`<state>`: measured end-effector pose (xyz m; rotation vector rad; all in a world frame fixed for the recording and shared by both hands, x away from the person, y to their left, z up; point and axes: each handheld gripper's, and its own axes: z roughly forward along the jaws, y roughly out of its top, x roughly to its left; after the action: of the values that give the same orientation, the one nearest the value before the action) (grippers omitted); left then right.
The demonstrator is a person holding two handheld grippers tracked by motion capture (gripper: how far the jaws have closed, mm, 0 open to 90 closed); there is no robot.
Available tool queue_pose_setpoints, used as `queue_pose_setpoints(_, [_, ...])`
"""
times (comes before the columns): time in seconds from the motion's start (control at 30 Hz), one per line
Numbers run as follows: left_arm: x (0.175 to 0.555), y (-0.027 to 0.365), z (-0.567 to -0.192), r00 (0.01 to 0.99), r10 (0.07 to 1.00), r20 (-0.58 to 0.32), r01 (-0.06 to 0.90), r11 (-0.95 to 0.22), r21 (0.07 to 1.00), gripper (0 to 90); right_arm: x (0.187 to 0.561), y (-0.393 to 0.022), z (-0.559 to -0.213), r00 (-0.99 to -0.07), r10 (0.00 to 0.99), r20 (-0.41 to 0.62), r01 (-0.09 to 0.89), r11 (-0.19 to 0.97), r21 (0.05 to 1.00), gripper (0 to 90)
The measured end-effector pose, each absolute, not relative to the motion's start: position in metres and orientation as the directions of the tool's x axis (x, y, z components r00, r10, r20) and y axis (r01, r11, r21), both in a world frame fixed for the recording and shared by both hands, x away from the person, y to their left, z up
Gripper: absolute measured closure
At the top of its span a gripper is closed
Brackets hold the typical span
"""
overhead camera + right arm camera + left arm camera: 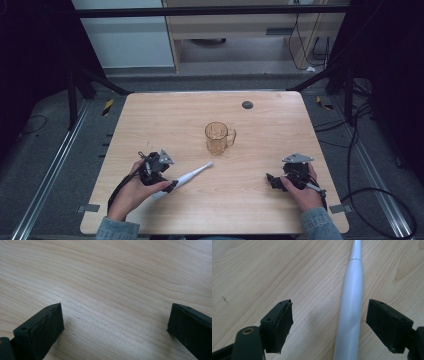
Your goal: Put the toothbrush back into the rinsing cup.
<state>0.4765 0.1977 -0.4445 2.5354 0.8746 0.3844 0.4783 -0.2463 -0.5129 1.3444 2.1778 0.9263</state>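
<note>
Pale wooden table [260, 200] with an amber glass mug [218, 138] near its middle and a white electric toothbrush [351, 307] lying flat toward the front left. Left gripper [329, 325] straddles the toothbrush handle, jaws apart, pads not touching it. Right gripper [115, 327] rests wide open over bare wood at the front right, holding nothing.
</note>
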Motion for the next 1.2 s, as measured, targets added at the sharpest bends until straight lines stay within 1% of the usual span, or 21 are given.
queue_pose_setpoints(0.47, [0.477, 0.184, -0.448, 0.782, 0.613, 0.119, 0.502, -0.73, 0.463, 23.8, 0.478, -0.246, -0.513, -0.446, 0.895, -0.003, 0.618, 0.311, 0.722, 0.4])
queue_pose_setpoints(0.8, [0.48, 0.173, -0.446, 0.803, 0.583, 0.125, 0.485, -0.761, 0.43, 29.0, 0.478, -0.246, -0.513, -0.447, 0.895, -0.005, 0.617, 0.312, 0.722, 0.4])
queue_pose_setpoints(1.0, [0.488, 0.169, -0.442, 0.814, 0.565, 0.136, 0.477, -0.783, 0.399, 34.0, 0.478, -0.246, -0.513, -0.447, 0.895, -0.005, 0.617, 0.312, 0.722, 0.4])
queue_pose_setpoints(1.2, [0.49, 0.166, -0.441, 0.822, 0.556, 0.127, 0.47, -0.786, 0.402, 37.2, 0.478, -0.246, -0.513, -0.447, 0.895, -0.005, 0.617, 0.312, 0.722, 0.3])
